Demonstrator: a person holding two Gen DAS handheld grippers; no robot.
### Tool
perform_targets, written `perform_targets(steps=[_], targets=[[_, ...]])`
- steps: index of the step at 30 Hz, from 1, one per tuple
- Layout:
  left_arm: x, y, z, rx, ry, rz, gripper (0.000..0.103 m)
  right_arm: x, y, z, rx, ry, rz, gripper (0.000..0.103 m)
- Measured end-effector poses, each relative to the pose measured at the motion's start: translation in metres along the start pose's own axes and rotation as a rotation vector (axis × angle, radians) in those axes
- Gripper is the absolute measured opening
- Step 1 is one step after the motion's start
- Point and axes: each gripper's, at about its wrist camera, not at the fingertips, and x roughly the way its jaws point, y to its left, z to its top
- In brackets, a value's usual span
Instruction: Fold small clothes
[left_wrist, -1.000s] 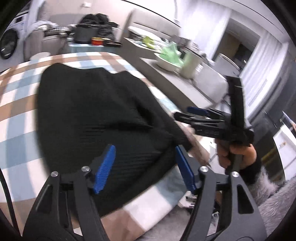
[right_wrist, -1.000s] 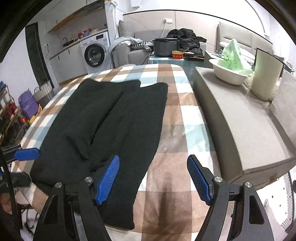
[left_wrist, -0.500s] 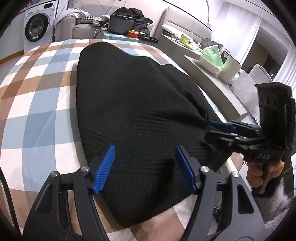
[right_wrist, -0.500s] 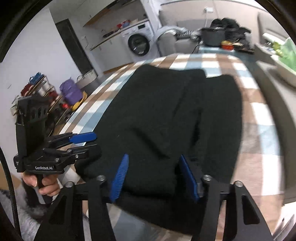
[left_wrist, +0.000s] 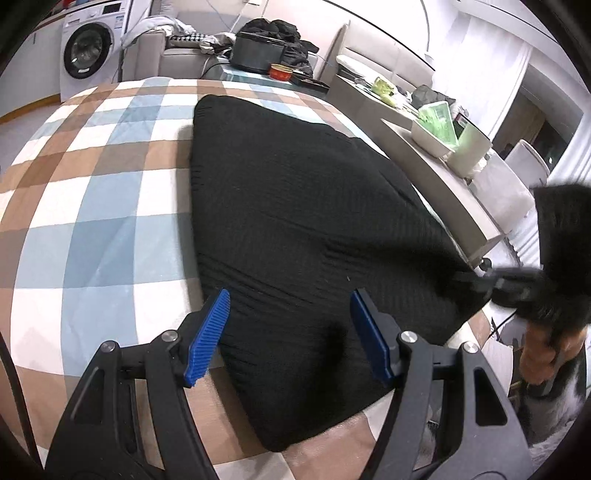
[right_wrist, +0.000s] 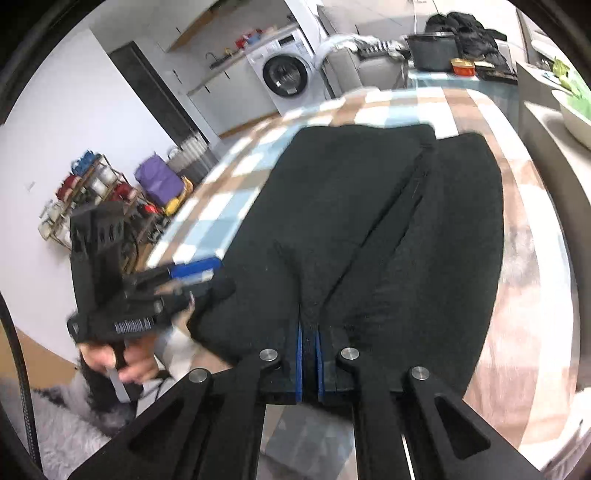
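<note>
The left gripper (left_wrist: 288, 332) hovers over the near left corner of the black trousers (left_wrist: 295, 221) with its jaws spread — blue pads either side of the hem, nothing pinched. The trousers lie flat and lengthways on the checked bed cover (left_wrist: 92, 192), legs side by side, the far ends pointing toward the washing machine (left_wrist: 86, 53). To the right, the right gripper (right_wrist: 309, 350) has just been closing and is now clenched on a ridge of cloth at the near edge — the fabric puckers up between its pads. I'd say folding has barely begun: one corner gripped, the other waiting, no fold laid over.
</note>
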Motion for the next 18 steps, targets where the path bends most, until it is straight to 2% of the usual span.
perform_targets(steps=[2, 7, 10, 12, 14, 16, 18], targets=[[0.002, 0.003, 0.0, -0.011, 0.005, 0.001, 0.065, 0.013, -0.001, -0.011, -0.019, 0.063, -0.105, 0.005], [0.0, 0.008, -0.003, -0.018, 0.01, 0.009, 0.065, 0.013, -0.007, -0.012, 0.029, 0.055, -0.061, 0.013], [0.002, 0.011, -0.005, -0.025, 0.014, 0.019, 0.065, 0.002, -0.011, -0.005, 0.039, 0.003, -0.081, 0.027], [0.003, 0.011, -0.007, -0.036, 0.02, 0.019, 0.065, -0.003, -0.016, -0.003, 0.061, -0.033, -0.079, 0.043], [0.006, 0.012, -0.008, -0.034, 0.029, 0.018, 0.065, -0.01, -0.025, -0.002, 0.09, -0.08, -0.058, 0.046], [0.008, 0.011, -0.009, -0.025, 0.036, 0.023, 0.065, -0.008, -0.038, 0.006, 0.108, -0.087, -0.077, 0.054], [0.01, 0.011, -0.009, -0.024, 0.037, 0.025, 0.065, -0.007, -0.053, 0.007, 0.148, -0.089, -0.09, 0.055]])
